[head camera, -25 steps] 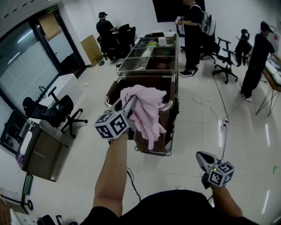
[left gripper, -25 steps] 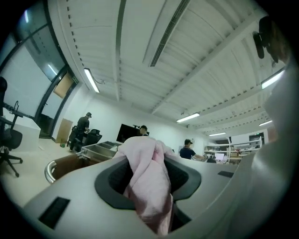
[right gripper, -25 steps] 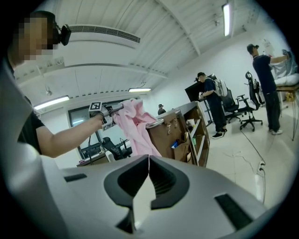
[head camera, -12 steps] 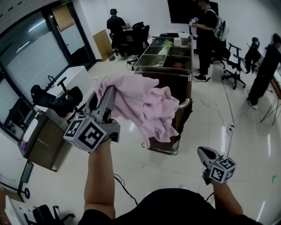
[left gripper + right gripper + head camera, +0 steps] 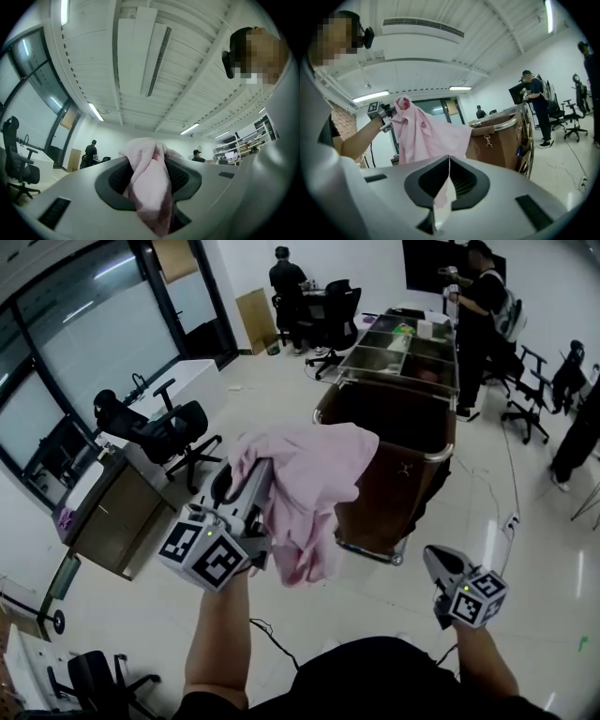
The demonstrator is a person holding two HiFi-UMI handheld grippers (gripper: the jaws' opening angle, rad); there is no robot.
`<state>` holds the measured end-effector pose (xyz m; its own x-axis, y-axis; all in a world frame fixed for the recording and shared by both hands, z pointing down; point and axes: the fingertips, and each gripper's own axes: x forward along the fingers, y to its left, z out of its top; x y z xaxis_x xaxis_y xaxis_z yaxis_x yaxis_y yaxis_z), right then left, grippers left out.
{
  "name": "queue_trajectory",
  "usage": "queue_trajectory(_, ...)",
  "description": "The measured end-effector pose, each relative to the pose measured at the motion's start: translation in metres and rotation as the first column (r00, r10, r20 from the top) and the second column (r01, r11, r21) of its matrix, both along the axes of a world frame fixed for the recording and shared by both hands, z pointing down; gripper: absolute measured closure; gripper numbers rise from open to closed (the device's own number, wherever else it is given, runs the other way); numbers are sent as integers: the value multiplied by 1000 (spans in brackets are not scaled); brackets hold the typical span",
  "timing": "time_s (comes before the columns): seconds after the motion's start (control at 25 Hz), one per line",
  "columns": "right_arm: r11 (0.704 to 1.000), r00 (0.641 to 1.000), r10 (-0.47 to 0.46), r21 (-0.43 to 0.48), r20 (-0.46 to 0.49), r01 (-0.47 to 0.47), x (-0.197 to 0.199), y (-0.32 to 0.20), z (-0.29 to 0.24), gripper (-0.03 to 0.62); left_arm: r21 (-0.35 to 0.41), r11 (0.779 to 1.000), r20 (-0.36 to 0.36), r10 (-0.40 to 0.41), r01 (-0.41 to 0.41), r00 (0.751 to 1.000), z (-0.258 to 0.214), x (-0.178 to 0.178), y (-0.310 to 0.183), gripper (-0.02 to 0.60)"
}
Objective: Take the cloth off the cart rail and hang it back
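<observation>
A crumpled pink cloth (image 5: 314,479) hangs from my left gripper (image 5: 255,479), which is raised to the left of the brown cart (image 5: 403,465) and shut on the fabric. In the left gripper view the cloth (image 5: 150,187) fills the gap between the jaws of the left gripper (image 5: 149,176). The cloth's free end dangles clear of the cart's metal rail (image 5: 441,454). My right gripper (image 5: 431,557) is low at the right, shut and empty. The right gripper view looks past the right gripper (image 5: 449,161) at the lifted cloth (image 5: 426,133) and the cart (image 5: 501,140).
Black office chairs (image 5: 164,432) and a desk (image 5: 112,512) stand to the left. People (image 5: 483,306) are at the cart's far end and beyond it. A power strip with a cable (image 5: 511,521) lies on the tiled floor to the right.
My left gripper lifted the cloth off the cart rail and carried it left, away from the cart. The right gripper stayed low at the right.
</observation>
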<state>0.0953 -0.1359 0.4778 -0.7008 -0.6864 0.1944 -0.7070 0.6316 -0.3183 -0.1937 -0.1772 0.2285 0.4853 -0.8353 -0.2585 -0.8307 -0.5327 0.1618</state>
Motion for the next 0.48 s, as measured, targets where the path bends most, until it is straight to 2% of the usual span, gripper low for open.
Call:
queue_trajectory(0.2, 1000, 1000, -7, -5, -6, 7, -28, 8, 1, 574, 22, 999, -104, -29, 31, 994, -9, -54, 43, 428)
queue_trajectory(0.28, 1000, 1000, -13, -9, -13, 13, -38, 10, 2, 574, 35, 998, -125, -51, 56, 991, -14, -78, 58, 429)
queue_trajectory(0.48, 999, 999, -33, -10, -16, 33, -65, 12, 4, 574, 18, 996, -68, -85, 86, 994, -6, -105, 79, 428)
